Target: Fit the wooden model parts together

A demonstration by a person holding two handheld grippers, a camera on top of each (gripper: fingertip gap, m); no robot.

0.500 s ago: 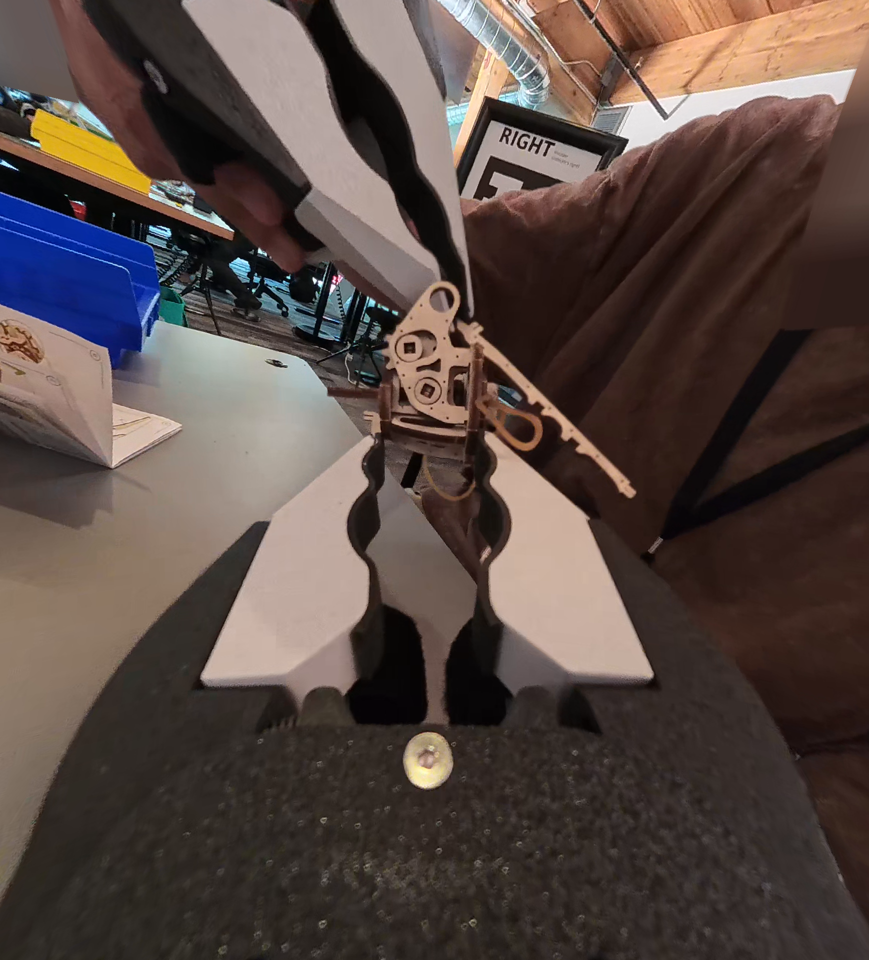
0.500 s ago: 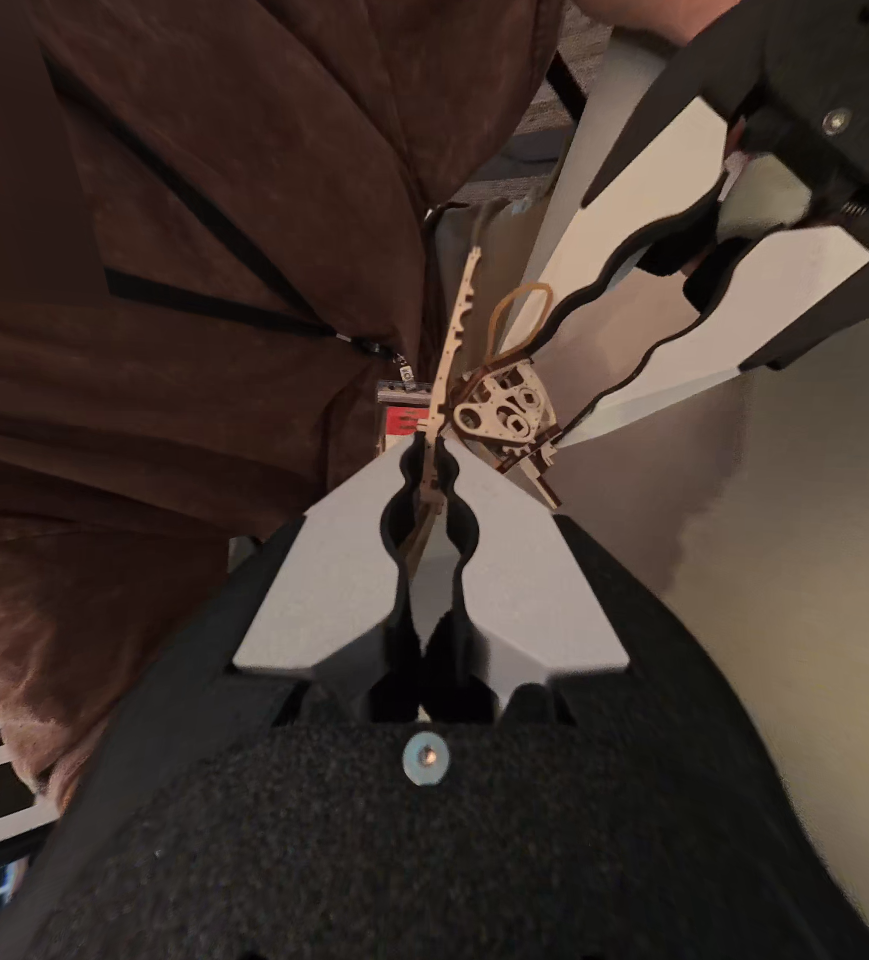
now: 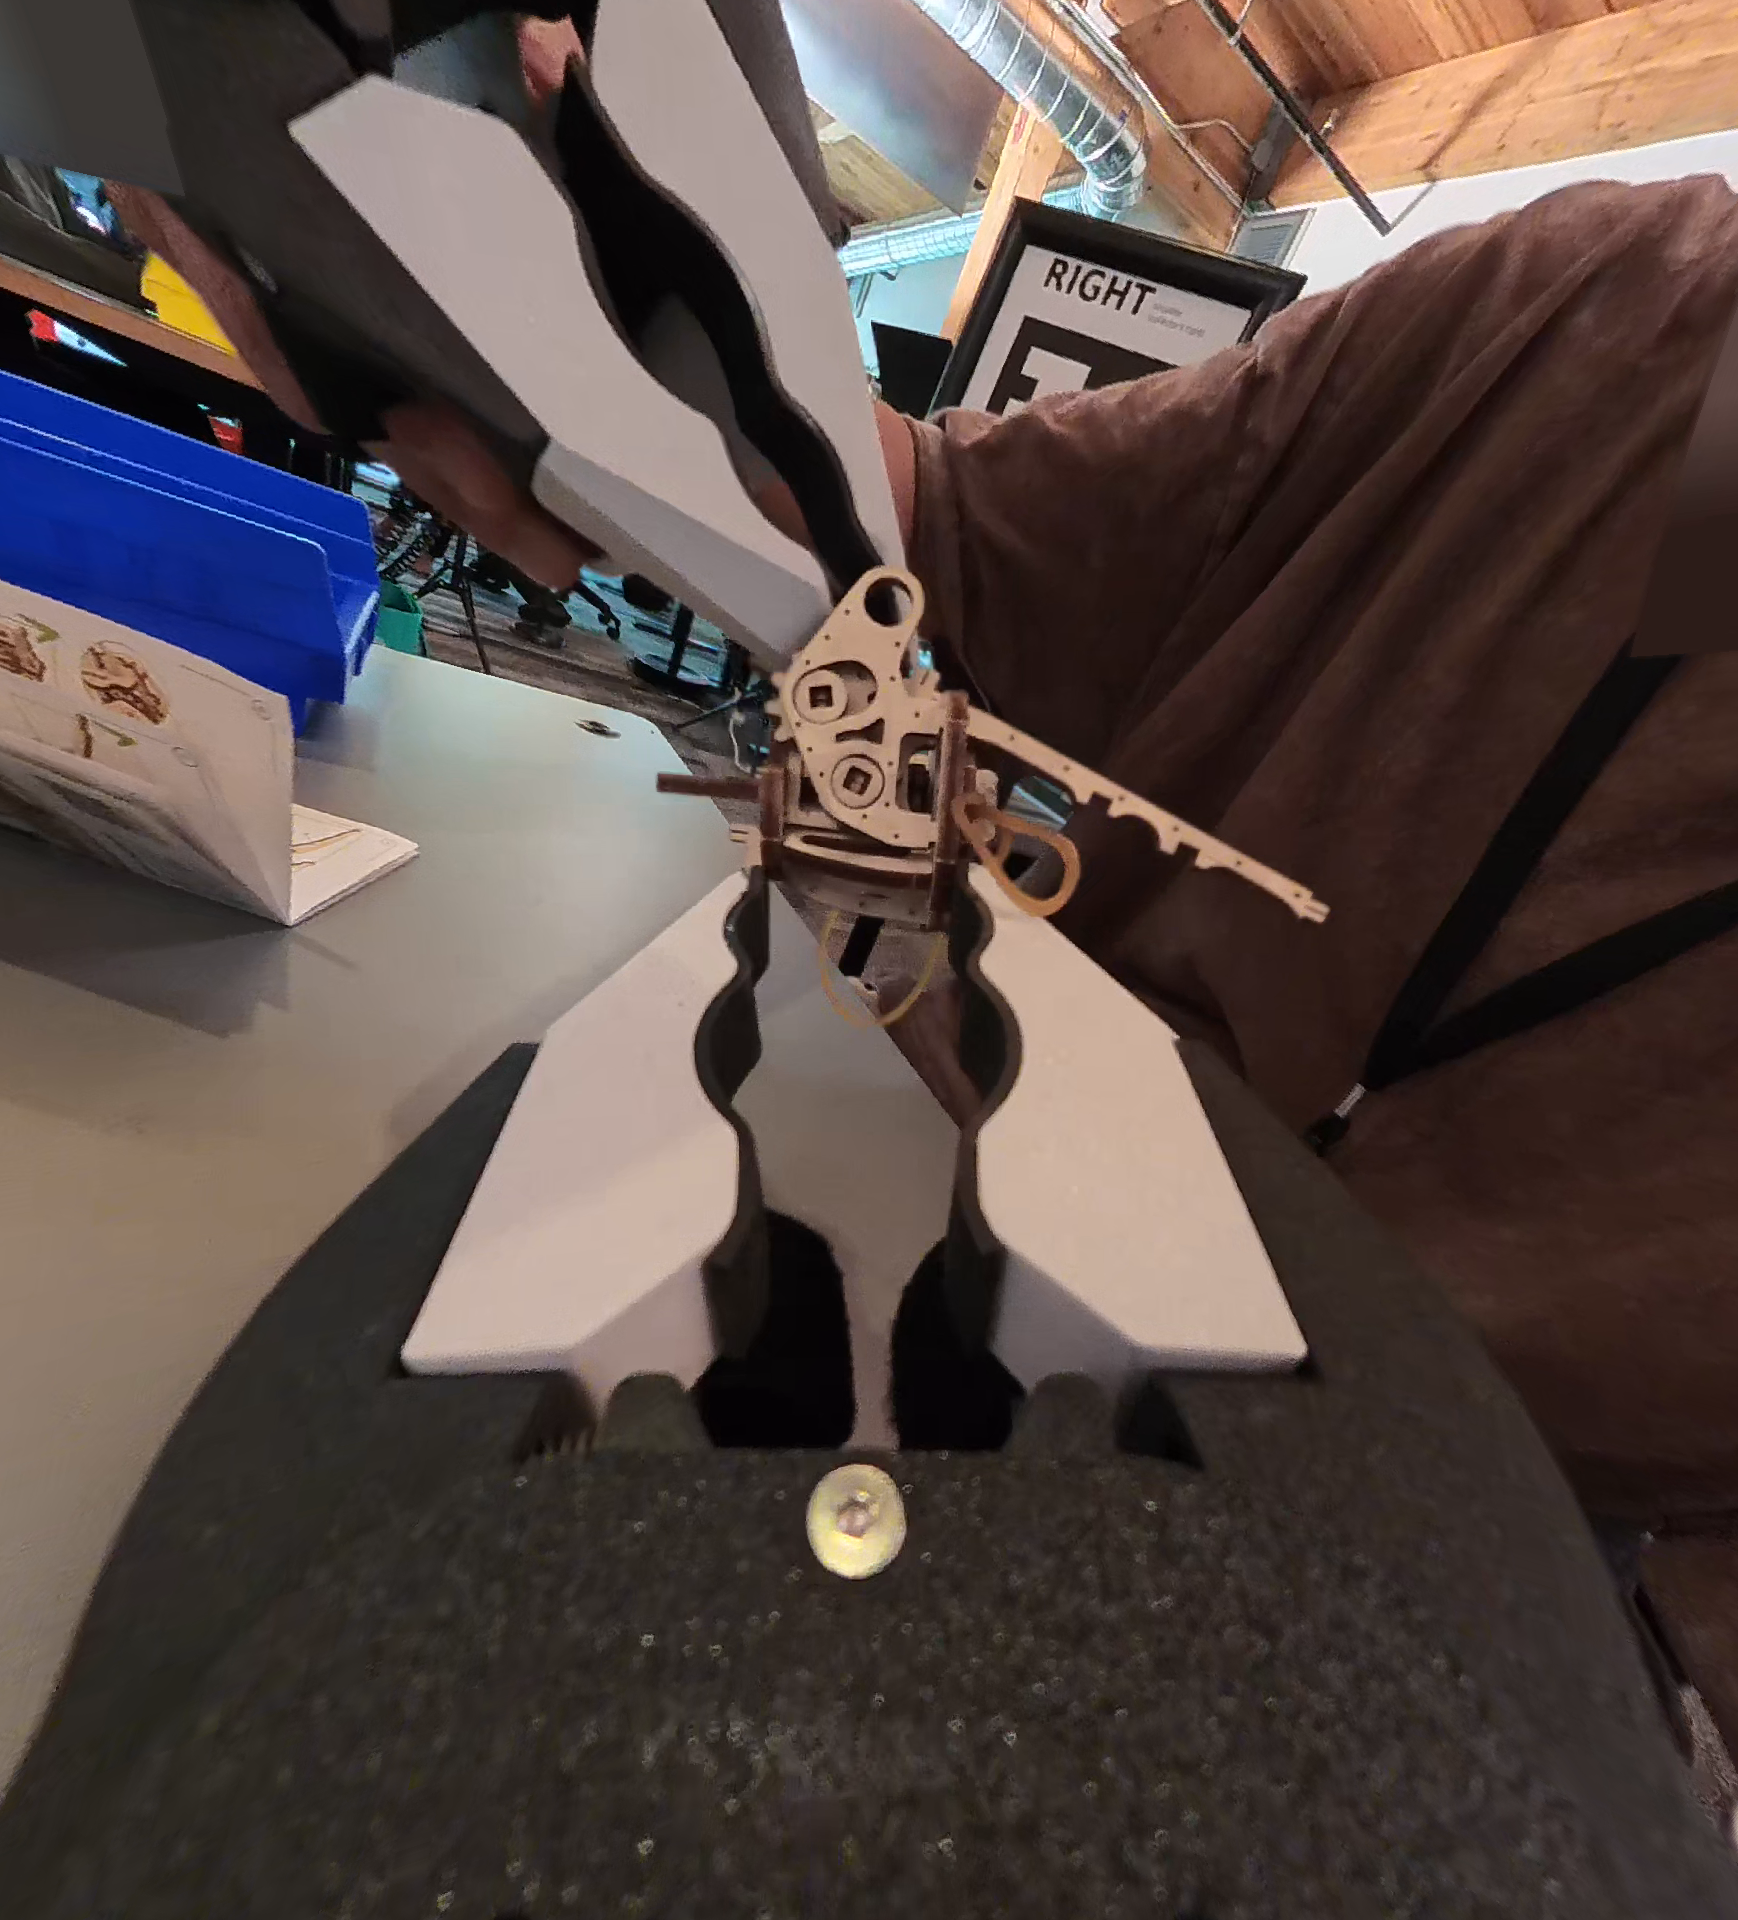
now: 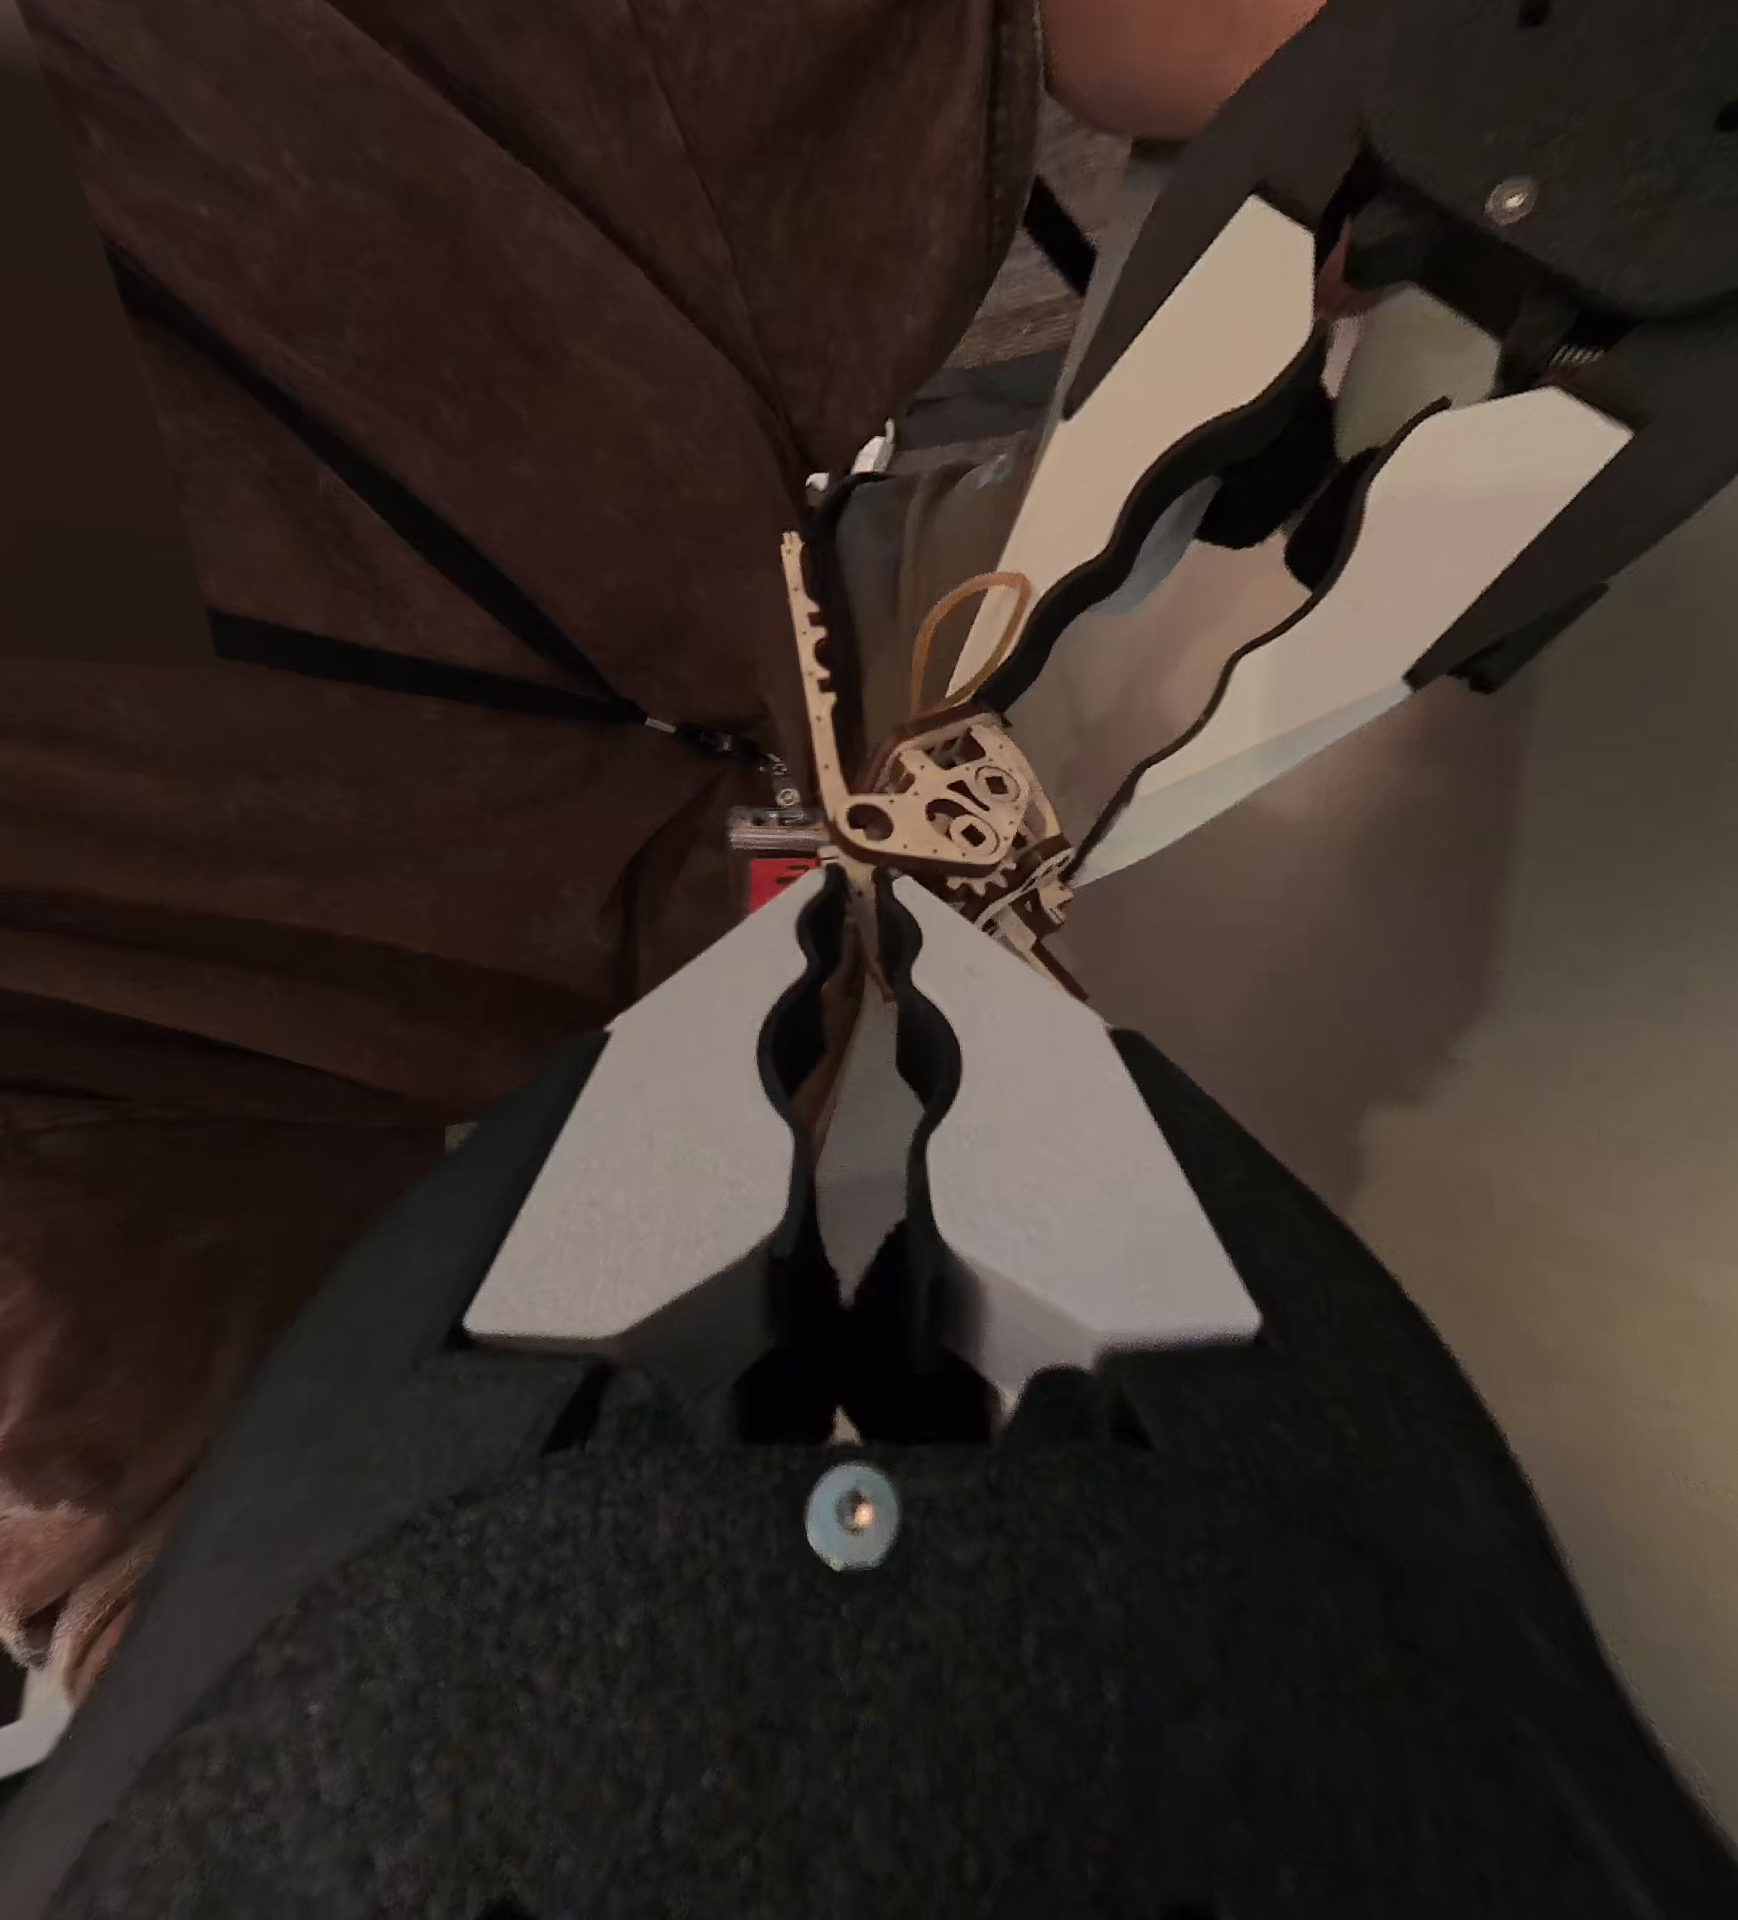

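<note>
At frame centre the left gripper (image 3: 860,894) clamped the wooden model (image 3: 860,774); the right gripper (image 4: 857,894), pinching the notched arm piece (image 4: 815,665), had swung it closer against the model since half a second earlier, suggesting seating was underway

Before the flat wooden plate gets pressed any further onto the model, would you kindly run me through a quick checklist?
1. Left gripper clamps the wooden gear assembly by its sides: ok.
2. Right gripper pinches the flat wooden plate at its edge: ok.
3. Plate lies against the assembly's face: ok; tabs seated: cannot tell.
4. Rubber band hangs loose beside the joint, might snag: not ok.
5. Long notched arm sticks out free of the brown sleeve: ok in the left wrist view.
6. Model held off the grey table: ok.
</note>
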